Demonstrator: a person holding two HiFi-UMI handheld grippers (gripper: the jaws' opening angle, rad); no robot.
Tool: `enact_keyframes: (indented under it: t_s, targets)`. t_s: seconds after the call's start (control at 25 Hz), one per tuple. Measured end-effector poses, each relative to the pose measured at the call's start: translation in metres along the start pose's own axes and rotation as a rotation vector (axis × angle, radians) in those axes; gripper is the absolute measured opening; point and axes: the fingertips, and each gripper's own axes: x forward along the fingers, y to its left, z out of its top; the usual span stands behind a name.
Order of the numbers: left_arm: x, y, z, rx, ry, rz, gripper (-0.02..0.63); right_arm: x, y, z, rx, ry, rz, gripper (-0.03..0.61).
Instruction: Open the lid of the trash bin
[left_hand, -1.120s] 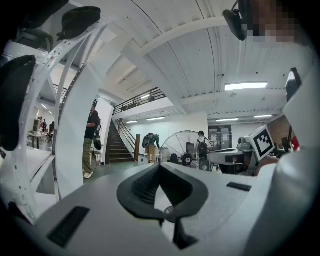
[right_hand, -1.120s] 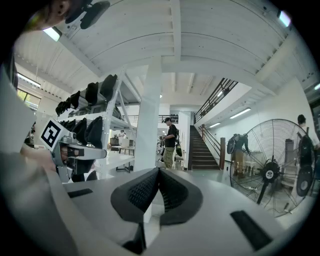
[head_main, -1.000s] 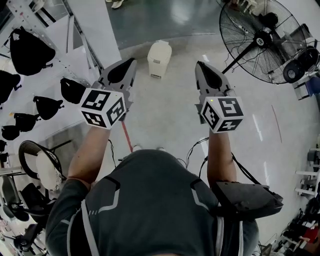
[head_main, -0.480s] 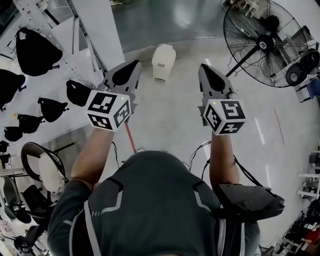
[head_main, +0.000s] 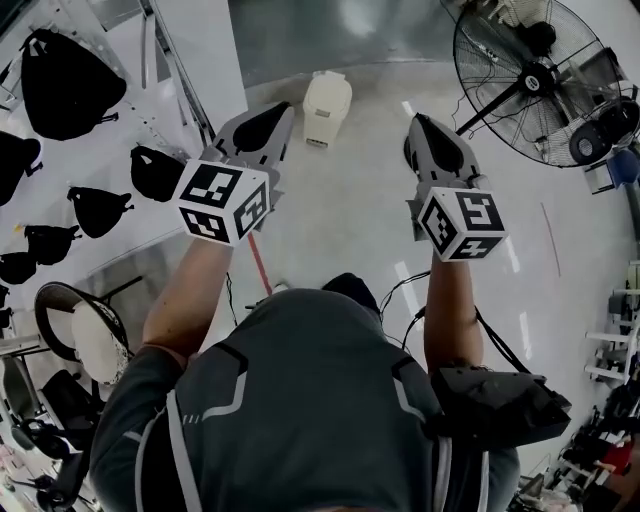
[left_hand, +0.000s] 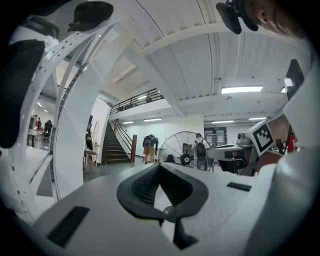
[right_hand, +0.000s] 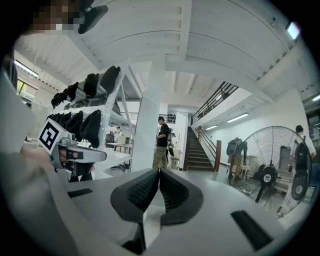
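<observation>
- The rack of dark bags (head_main: 60, 85) stands left of the trash bin (head_main: 327, 106). In my judgement the left elbow should be kept away from it during the approach.
- The left gripper (head_main: 286, 110) hangs level, just left of the bin in the head view but high above it. Its jaws are pressed together on nothing. The step in hand looks like the approach, so the gripper has to drop and tilt down before it can reach the lid.
- The bin is small and pale, with its lid down. It stands on the floor (head_main: 350, 210) ahead of the person, between the two gripper tips. A sound move would be to come close and then lift the lid's front edge.
- The right gripper (head_main: 416, 124), right of the bin, also has its jaws pressed together and empty. It could steady the bin's body so the bin does not slide.
- Neither gripper view shows the bin, as both look level across the hall above it.
- The bin is too small in the head view to tell where its hinge is, or whether it has a pedal or a flap.
- The big fan (head_main: 540, 72), right of the bin, is cut off by the frame edge.
</observation>
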Motion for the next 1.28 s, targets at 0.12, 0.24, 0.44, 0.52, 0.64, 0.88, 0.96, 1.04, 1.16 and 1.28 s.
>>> enact_keyframes:
  t_s: [0.12,0.24,0.44,0.52,0.64,0.88,0.96,1.04,1.16,1.28]
  targets:
    - [0.000,0.010,-0.009,-0.009,0.011,-0.007,0.009,0.010,0.006,-0.004,-0.001,0.008,0.000,0.028]
    - [0.011,0.018,-0.011,0.005,0.020,-0.007,0.009,0.025,0.000,-0.007,0.000,0.012,0.011,0.028]
    - [0.039,0.041,-0.012,0.058,0.023,0.014,0.009,0.067,-0.014,-0.017,0.012,0.004,0.050,0.028]
    - [0.056,0.046,-0.009,0.081,0.019,0.021,0.009,0.086,-0.028,-0.017,0.010,-0.007,0.073,0.028]
    - [0.090,0.046,-0.002,0.095,0.009,-0.009,0.009,0.114,-0.054,-0.014,0.017,-0.023,0.097,0.028]
    - [0.158,0.067,0.002,0.107,0.012,0.049,0.009,0.168,-0.099,-0.019,0.025,-0.034,0.170,0.028]
    - [0.181,0.072,0.000,0.107,0.017,0.071,0.009,0.184,-0.118,-0.018,0.023,-0.045,0.185,0.028]
    - [0.205,0.075,-0.004,0.096,0.037,0.072,0.011,0.198,-0.135,-0.017,0.021,-0.049,0.197,0.028]
    - [0.238,0.079,-0.007,0.100,0.059,0.074,0.011,0.217,-0.158,-0.022,0.030,-0.047,0.216,0.028]
    - [0.270,0.078,-0.012,0.143,0.091,0.072,0.011,0.233,-0.184,-0.028,0.043,-0.049,0.233,0.028]
